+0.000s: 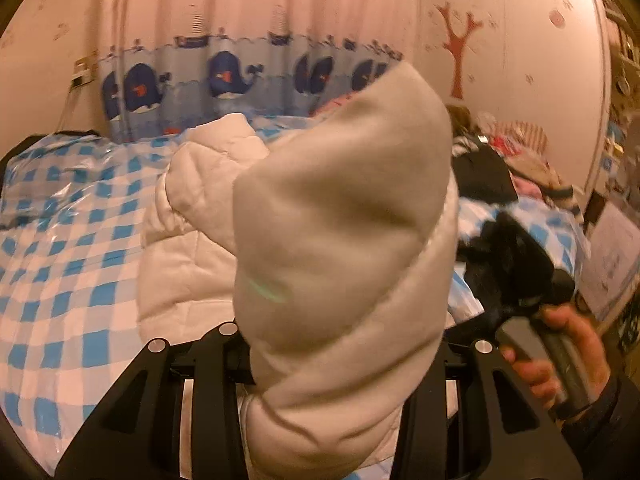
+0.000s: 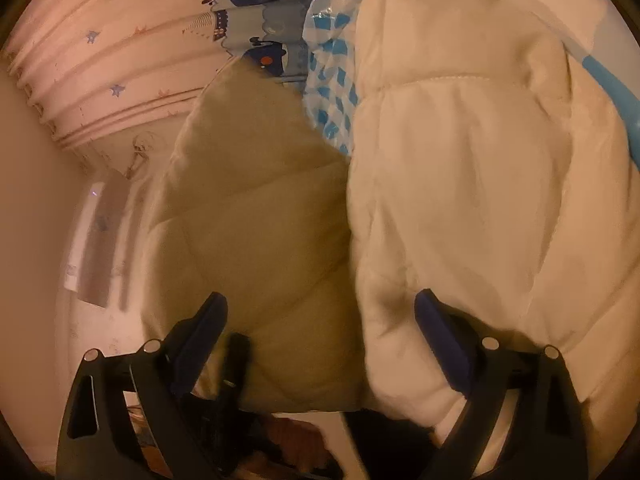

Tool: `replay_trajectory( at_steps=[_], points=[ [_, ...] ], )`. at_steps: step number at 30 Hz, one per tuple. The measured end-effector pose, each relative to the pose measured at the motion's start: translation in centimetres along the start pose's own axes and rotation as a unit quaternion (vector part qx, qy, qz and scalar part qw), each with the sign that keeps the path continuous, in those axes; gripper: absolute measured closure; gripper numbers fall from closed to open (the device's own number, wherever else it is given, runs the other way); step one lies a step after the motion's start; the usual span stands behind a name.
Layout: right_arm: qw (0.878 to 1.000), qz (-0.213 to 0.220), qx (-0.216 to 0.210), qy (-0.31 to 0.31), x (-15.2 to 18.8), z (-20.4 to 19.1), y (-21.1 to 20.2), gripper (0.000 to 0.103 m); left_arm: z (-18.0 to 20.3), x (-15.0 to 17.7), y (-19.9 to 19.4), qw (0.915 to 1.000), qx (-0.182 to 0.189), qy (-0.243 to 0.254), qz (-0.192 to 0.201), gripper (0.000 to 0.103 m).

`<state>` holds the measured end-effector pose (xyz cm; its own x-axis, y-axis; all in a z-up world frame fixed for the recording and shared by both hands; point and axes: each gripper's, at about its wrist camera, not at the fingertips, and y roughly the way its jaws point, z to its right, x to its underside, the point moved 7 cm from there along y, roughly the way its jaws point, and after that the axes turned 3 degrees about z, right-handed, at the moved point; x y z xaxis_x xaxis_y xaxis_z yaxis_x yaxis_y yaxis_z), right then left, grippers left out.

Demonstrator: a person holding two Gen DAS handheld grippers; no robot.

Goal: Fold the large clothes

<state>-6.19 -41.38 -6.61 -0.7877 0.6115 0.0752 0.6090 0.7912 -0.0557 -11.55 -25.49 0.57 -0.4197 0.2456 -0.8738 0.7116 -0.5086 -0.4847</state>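
A cream quilted jacket [image 1: 340, 208] lies on the bed, and one end of it rises as a thick fold right in front of the left wrist camera. My left gripper [image 1: 332, 364] is shut on that fold; the fabric hides its fingertips. In the right wrist view the jacket [image 2: 460, 180] fills the right side, with a shaded flap [image 2: 256, 220] of it hanging at centre. My right gripper [image 2: 320, 300] stands wide open, its blue pads [image 2: 436, 336] on either side of the jacket's edge without pinching it. A hand [image 1: 560, 344] holds that gripper's handle at the right of the left wrist view.
The bed cover [image 1: 68, 240] is blue-and-white check under shiny plastic. A whale-print curtain [image 1: 232, 76] hangs behind the bed. Dark and striped clothes are piled [image 1: 492, 168] at the bed's far right. A pink wall with a red tree sticker [image 1: 456, 52] stands beyond.
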Motion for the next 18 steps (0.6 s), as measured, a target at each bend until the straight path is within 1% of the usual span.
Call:
replay_trajectory(
  at_steps=[1,2,3,5,7,9,11,13,14,15,16,17,18],
  points=[
    [0.999,0.004,-0.03,0.019,-0.7,-0.6,-0.3,0.009,0.9,0.2,0.1,0.9999,0.001,0.01,-0.001,0.067],
    [0.998,0.012,-0.051,0.026,-0.7,-1.0,-1.6,0.007,2.0,0.5,0.5,0.9996,0.001,0.026,-0.004,0.067],
    [0.997,0.025,-0.064,0.023,-1.3,-1.5,-2.7,0.007,3.0,0.6,0.7,0.9992,0.002,0.039,-0.006,0.067],
    [0.997,0.042,-0.057,0.018,-2.5,-1.4,-3.8,0.007,4.9,1.2,1.5,0.9975,0.005,0.069,-0.015,0.067],
    [0.997,0.042,-0.053,0.037,-3.2,-0.5,-4.4,0.007,7.2,2.2,2.7,0.994,0.014,0.104,-0.03,0.067],
    [0.998,0.04,-0.037,0.031,-4.1,-0.5,-4.7,0.007,9.2,3.4,4.1,0.9887,0.02,0.14,-0.049,0.066],
    [0.999,0.049,-0.024,0.001,-5.1,-2.2,-5.6,0.007,10.4,4.3,4.8,0.986,0.029,0.152,-0.062,0.066],
    [0.996,0.064,-0.026,-0.047,-6.6,-5.3,-7.1,0.007,10.9,4.9,5.2,0.9841,0.034,0.161,-0.068,0.066],
    [0.995,0.069,-0.026,-0.062,-6.6,-6.3,-7.5,0.007,11.1,5.0,5.3,0.9833,0.036,0.164,-0.07,0.065],
    [0.993,0.066,-0.033,-0.088,-6.5,-8.1,-7.8,0.007,11.4,5.2,5.4,0.982,0.041,0.168,-0.076,0.065],
    [0.992,0.049,-0.041,-0.112,-5.7,-9.9,-7.6,0.007,11.7,5.4,5.6,0.9807,0.045,0.173,-0.08,0.064],
    [0.99,0.033,-0.038,-0.13,-4.0,-11.2,-7.7,0.007,11.9,5.6,5.7,0.9792,0.047,0.179,-0.083,0.062],
    [0.988,0.019,-0.028,-0.153,-3.4,-12.3,-7.0,0.007,12.4,5.9,5.7,0.977,0.051,0.189,-0.086,0.06]
  ],
)
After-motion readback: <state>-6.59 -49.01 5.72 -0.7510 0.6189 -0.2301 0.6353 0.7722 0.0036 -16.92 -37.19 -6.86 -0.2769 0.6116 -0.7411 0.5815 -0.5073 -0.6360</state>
